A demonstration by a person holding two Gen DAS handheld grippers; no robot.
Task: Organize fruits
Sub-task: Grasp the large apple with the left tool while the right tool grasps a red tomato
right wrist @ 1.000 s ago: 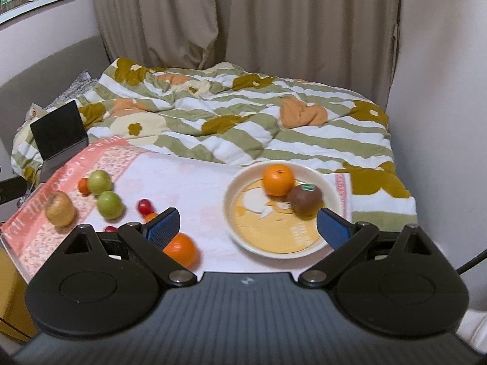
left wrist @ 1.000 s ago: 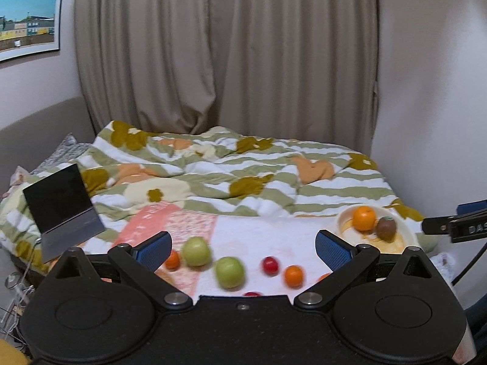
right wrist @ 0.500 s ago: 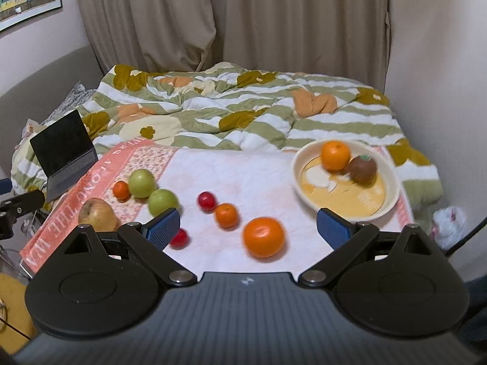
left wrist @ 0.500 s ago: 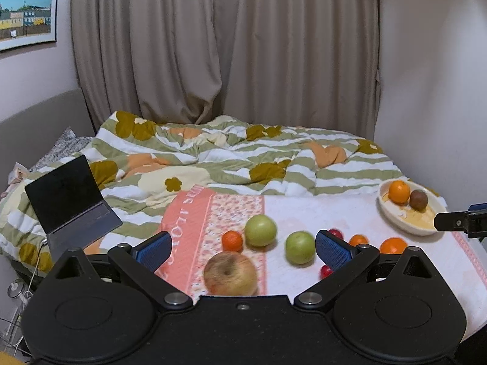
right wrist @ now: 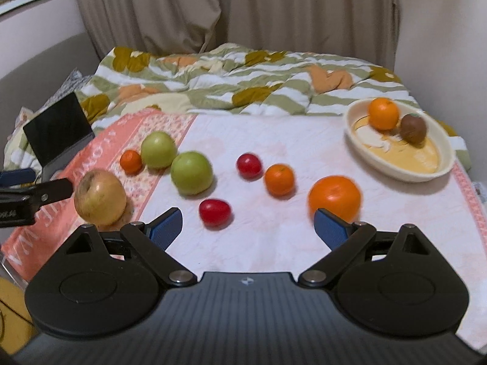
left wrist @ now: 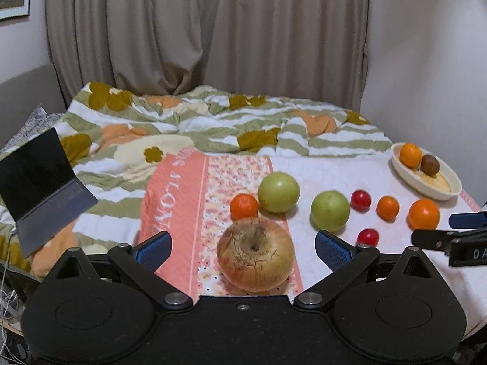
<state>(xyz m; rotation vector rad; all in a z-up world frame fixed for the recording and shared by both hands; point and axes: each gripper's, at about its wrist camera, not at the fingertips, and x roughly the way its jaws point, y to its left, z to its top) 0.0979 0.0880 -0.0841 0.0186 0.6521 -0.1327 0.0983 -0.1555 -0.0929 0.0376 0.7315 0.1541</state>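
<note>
Curtained bedroom, fruit-strewn cloth [right wrist: 274, 140], both claws wide: left claw [left wrist: 243, 245], right claw [right wrist: 248, 223].

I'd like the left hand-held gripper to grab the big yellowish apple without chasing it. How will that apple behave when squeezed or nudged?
The big apple is round and sits stem-up on soft cloth, so a nudge would probably rock or roll it. It looks firm and fairly heavy. Its skin looks cracked and rough, so likely not slippery.
</note>
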